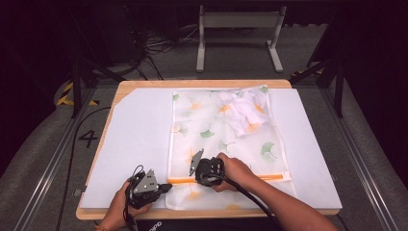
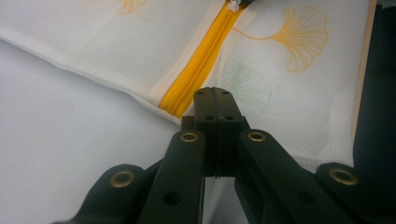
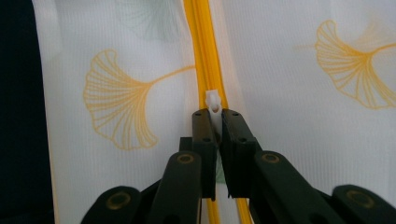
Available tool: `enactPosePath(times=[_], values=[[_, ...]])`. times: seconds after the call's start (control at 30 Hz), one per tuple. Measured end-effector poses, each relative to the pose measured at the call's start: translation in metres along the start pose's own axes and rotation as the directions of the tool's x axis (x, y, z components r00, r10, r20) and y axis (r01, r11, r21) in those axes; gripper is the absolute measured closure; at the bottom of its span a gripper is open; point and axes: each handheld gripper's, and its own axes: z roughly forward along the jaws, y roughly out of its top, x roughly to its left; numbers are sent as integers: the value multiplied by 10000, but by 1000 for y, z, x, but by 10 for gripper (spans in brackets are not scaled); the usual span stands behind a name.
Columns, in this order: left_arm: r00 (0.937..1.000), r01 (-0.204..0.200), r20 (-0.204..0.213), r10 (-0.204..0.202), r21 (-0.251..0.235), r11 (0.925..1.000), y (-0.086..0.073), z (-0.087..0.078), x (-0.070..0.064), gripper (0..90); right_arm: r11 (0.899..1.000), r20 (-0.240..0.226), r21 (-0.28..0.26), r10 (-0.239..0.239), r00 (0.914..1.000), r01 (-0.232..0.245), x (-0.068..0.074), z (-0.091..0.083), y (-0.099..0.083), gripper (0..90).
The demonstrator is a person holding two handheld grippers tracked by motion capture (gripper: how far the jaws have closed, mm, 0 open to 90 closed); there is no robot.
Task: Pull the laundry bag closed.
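Observation:
A white mesh bag [image 1: 211,130] printed with ginkgo leaves lies flat on the white mat [image 1: 134,139]. A bunched white garment [image 1: 240,108] sits inside it at the far end. An orange zipper [image 1: 269,177] runs across the bag's near end. My right gripper [image 1: 198,178] is over the zipper near its left part, and in the right gripper view the gripper [image 3: 213,112] is shut on the white zipper pull [image 3: 213,100]. My left gripper [image 1: 167,186] meets the bag's left edge, and the left gripper view shows the gripper [image 2: 215,91] shut on the bag fabric beside the zipper end [image 2: 196,74].
The mat covers a wooden table [image 1: 202,83] whose near edge lies just behind my hands. Bare mat stretches left and right of the bag. Past the table, a grey metal frame [image 1: 238,33] and cables [image 1: 159,45] sit on the floor.

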Motion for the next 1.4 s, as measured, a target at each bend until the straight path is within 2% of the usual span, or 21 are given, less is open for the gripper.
enactPosePath(times=[0.73,1.1,1.4], values=[[10000,-12,-3,12,-19,10000,0,0,0,900,9995,59,-83,302,9995,-302,-5,-11,-29,850],[10000,14,-5,-14,-20,10000,0,0,0,900,9977,78,-105,666,9977,-665,-7,-17,-45,850],[10000,6,8,-6,-29,10000,0,0,0,900,9978,123,-73,664,9977,-663,-6,-20,-51,850]])
